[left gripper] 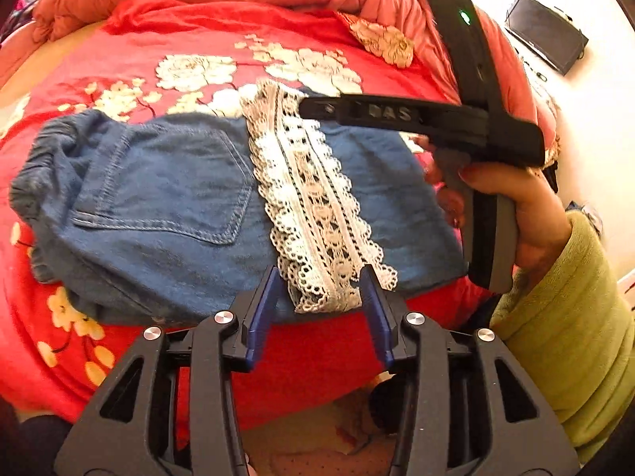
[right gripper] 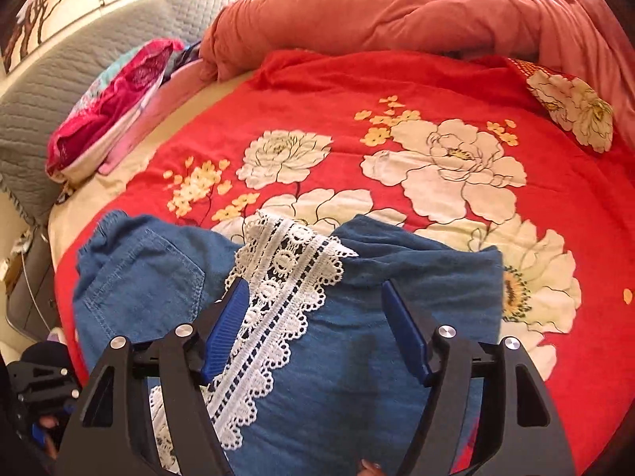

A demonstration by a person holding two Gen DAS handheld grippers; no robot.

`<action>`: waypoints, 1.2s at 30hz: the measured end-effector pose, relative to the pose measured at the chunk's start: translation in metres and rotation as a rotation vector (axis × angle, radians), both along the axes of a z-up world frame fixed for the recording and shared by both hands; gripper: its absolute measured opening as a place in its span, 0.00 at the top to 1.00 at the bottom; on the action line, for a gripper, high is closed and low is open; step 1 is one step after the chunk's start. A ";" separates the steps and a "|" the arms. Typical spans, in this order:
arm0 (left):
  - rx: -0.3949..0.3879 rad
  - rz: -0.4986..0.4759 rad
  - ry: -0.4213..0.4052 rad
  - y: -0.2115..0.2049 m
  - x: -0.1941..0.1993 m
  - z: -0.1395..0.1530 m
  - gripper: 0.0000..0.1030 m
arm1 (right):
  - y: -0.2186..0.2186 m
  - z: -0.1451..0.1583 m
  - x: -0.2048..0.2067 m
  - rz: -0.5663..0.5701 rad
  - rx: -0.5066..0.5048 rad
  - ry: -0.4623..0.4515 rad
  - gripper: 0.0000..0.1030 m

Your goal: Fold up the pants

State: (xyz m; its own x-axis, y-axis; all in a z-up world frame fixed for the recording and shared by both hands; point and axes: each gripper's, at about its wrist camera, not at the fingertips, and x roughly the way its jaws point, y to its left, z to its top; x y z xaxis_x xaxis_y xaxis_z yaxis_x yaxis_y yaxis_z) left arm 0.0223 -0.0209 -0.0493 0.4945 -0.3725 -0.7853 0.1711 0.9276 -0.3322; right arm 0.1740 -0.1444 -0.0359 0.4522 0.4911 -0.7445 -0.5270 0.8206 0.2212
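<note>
Fingers of the left gripper [left gripper: 320, 289] stand apart around the near end of the white lace trim [left gripper: 305, 194], pads not pressing it. Right gripper [right gripper: 317, 317] fingers spread wide over the denim, gripping nothing. Denim pants [left gripper: 158, 206] lie folded on the bed's red floral blanket [right gripper: 436, 91], back pocket [left gripper: 174, 182] at 9 o'clock of the lace, blanket running to 12 o'clock. Person's hand [left gripper: 524, 206] in a green sleeve [left gripper: 575, 309] holds the right gripper's handle at 3 o'clock. No containers in view.
</note>
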 end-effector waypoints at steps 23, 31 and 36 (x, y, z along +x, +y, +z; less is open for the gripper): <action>0.013 0.278 -0.056 0.109 -0.024 0.034 0.33 | 0.026 0.045 -0.028 0.060 0.094 -0.066 0.14; -0.049 0.338 -0.034 0.141 -0.025 0.026 0.33 | 0.060 0.052 -0.028 0.118 0.060 -0.042 0.13; -0.086 0.338 -0.006 0.144 -0.020 0.017 0.32 | 0.087 0.059 -0.024 0.180 0.034 -0.034 0.10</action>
State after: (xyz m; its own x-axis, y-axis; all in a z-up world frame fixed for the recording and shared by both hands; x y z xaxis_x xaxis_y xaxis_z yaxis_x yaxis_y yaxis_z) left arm 0.0022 0.1230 -0.0320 0.6061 -0.2516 -0.7546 -0.1389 0.9006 -0.4119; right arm 0.1495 -0.0572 0.0233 0.3794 0.5908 -0.7121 -0.6722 0.7049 0.2266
